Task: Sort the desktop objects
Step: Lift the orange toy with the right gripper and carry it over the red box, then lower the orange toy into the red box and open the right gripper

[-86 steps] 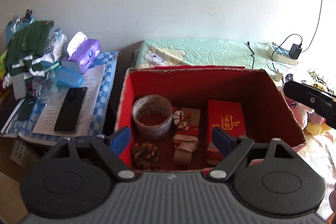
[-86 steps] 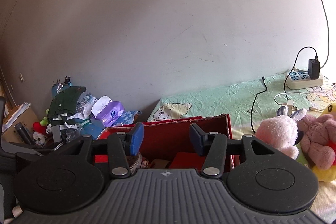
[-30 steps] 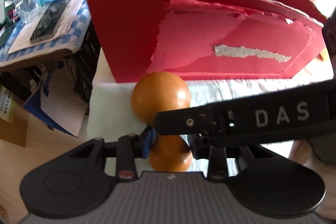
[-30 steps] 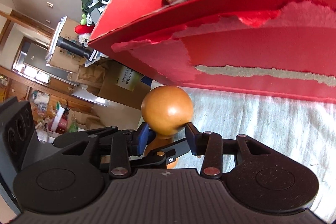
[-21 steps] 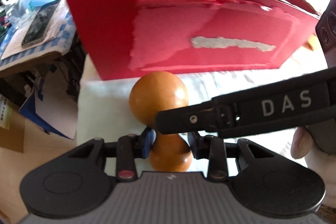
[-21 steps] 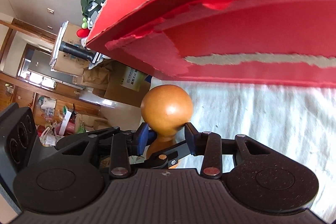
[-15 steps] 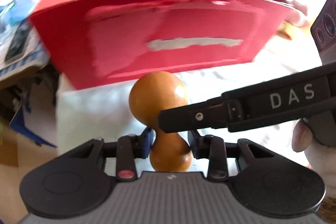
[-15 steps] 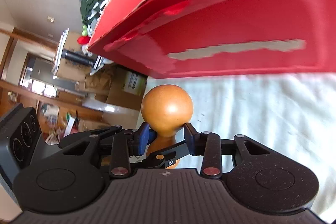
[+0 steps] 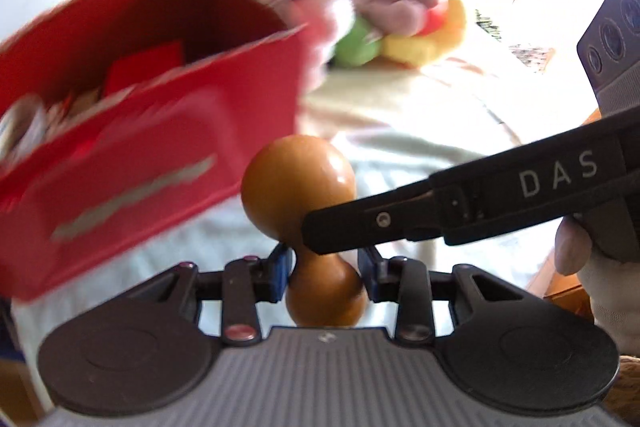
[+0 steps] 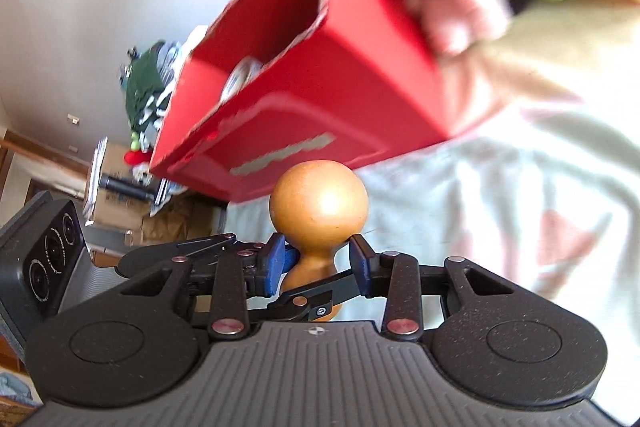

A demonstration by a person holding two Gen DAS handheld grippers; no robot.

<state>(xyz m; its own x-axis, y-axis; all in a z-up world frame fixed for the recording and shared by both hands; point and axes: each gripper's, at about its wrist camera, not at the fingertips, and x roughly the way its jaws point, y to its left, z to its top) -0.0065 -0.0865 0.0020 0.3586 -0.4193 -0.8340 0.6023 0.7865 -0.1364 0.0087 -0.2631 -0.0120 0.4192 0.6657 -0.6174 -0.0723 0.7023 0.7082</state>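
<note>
1. The left hand-held gripper (image 9: 325,269) is pinching the narrow waist of a wooden gourd (image 9: 298,183), its blue pads pressing on both sides.
2. The right hand-held gripper (image 10: 316,259) is closing on the same gourd (image 10: 318,211) just under its big round end, so both grippers are holding one object together; the right one's finger is crossing in front of the gourd in the left view.
3. The gourd is sitting in front of the red box (image 9: 152,131), near its front wall and apart from it, above the pale bedsheet (image 9: 420,147). Whether it is resting on the sheet or lifted is not clear.
4. The box (image 10: 320,79) is already holding a tape roll (image 10: 240,77) and some red packets, blurred here, so part of the sorting appears done.
5. The gourd is the item in hand and is still outside the box; getting it over the front wall and inside looks like what remains.
6. Plush toys (image 9: 384,23) are lying beyond the box's right corner; whether they belong to the sorting cannot be told.
</note>
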